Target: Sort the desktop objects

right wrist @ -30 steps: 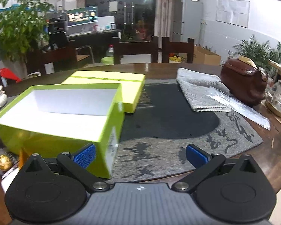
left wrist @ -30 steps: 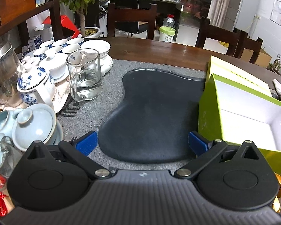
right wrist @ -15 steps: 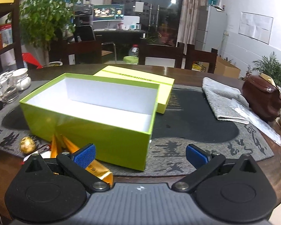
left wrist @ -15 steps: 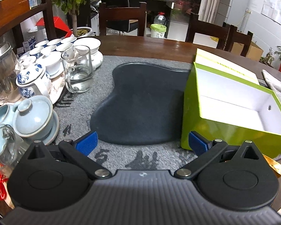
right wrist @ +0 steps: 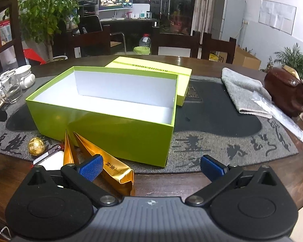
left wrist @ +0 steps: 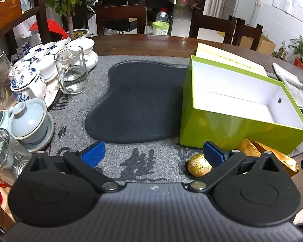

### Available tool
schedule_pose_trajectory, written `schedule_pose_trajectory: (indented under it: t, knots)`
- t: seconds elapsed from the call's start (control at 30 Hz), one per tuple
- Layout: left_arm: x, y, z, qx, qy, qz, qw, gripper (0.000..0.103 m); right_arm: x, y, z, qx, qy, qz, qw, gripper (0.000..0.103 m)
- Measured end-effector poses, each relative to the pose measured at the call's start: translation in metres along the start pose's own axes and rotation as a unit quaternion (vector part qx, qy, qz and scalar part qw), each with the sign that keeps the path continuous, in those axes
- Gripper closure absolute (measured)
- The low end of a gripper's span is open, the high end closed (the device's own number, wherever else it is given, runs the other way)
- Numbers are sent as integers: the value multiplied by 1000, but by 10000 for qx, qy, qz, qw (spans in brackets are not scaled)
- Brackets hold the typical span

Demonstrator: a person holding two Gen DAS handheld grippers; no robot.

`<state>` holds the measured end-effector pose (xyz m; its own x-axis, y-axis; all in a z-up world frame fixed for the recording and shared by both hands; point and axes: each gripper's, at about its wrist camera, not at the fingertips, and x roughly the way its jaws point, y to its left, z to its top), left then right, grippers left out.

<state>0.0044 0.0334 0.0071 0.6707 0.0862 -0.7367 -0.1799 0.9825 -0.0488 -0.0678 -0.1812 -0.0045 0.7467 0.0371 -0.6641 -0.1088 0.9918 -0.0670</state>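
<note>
Left gripper: jaws wide apart, nothing between them, hovering low over the grey mat.
Right gripper: also spread wide and holding nothing — its left pad sits just in front of the nearer gold packet.
Gold ball: a foil-wrapped ball on the mat, just beside the left gripper's right pad and partly tucked behind it; in the right view it lies well off to the left.
Gold packets: two long foil pouches lying side by side, leaning against the front of the box, their long axes running from the box corner toward the right gripper.
White pack: a small flat pack with a red and black edge, between the ball and the packets; what it is cannot be told.
Green box: open and empty, white inside, standing on the mat just behind all of these; its lid lies behind it.
Key relation: the ball is nearest the left gripper, slightly right of its centre line; the packets are nearest the right gripper, left of its centre. Each would likely need a small sideways shift before closing — across a packet's narrow width rather than along its length.
Surroundings: tea set at the far left, grey towel at the right.
</note>
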Motion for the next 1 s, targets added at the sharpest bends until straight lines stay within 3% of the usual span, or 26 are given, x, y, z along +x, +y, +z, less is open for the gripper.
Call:
schedule_pose_trajectory:
  t: [1.0]
  knots:
    - [-1, -12, -8, -6, 100, -84, 9999, 0, 0, 10, -4, -4, 138, 249, 9996, 0]
